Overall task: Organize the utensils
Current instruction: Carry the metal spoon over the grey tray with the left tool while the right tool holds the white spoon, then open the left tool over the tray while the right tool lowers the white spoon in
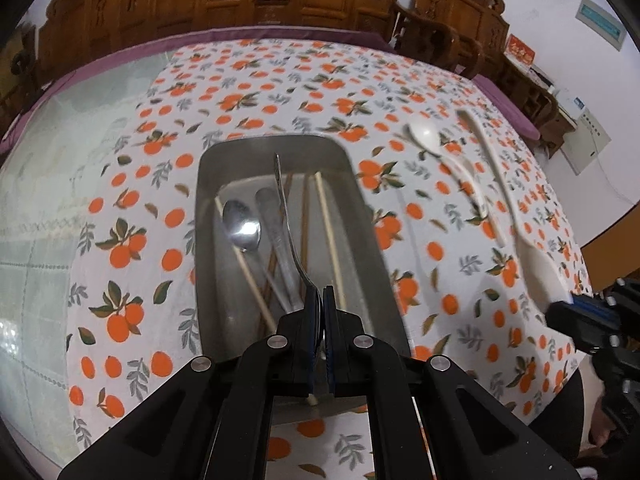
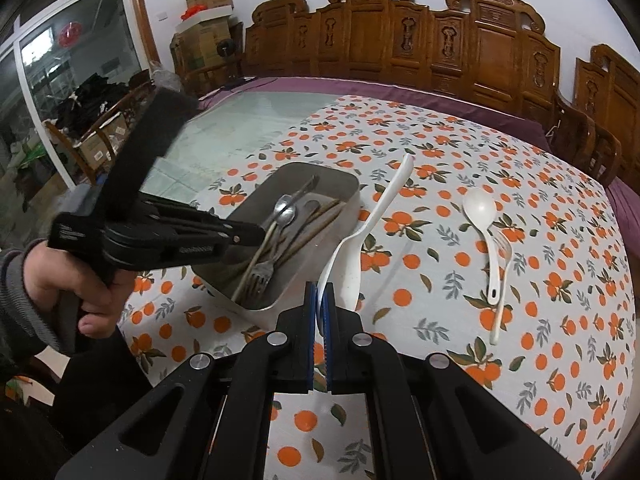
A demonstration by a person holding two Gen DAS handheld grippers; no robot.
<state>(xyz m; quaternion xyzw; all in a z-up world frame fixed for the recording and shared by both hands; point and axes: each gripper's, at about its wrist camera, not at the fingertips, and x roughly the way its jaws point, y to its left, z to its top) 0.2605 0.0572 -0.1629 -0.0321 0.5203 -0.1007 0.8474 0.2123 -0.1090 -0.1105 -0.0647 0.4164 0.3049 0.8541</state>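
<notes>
**Both jaws full over the utensil tray**

My left gripper (image 1: pixel 322 292) hung over the metal tray (image 1: pixel 368 216), its jaws clamped on the bowl end of a steel utensil (image 1: pixel 285 208) whose handle pointed away above the tray. In the tray I counted one steel spoon (image 1: pixel 242 225), one fork (image 2: pixel 260 274), a further steel handle and several chopsticks (image 1: pixel 329 232), pale and dark; their exact number I could not tell, as they overlapped.

My right gripper (image 2: pixel 320 300) had its jaws closed on the broad end of a white rice paddle (image 2: pixel 362 236), held just beside the tray's near right corner, handle slanting up and away.

Two pieces lay well apart from the tray on the orange-print tablecloth (image 2: pixel 560 320) covering the tabletop: one white spoon (image 2: pixel 482 216) and, crossing under its handle, one white fork (image 2: pixel 502 280).

A red sign (image 1: pixel 519 53) stood at the far wall; its writing was too blurred to read.
</notes>
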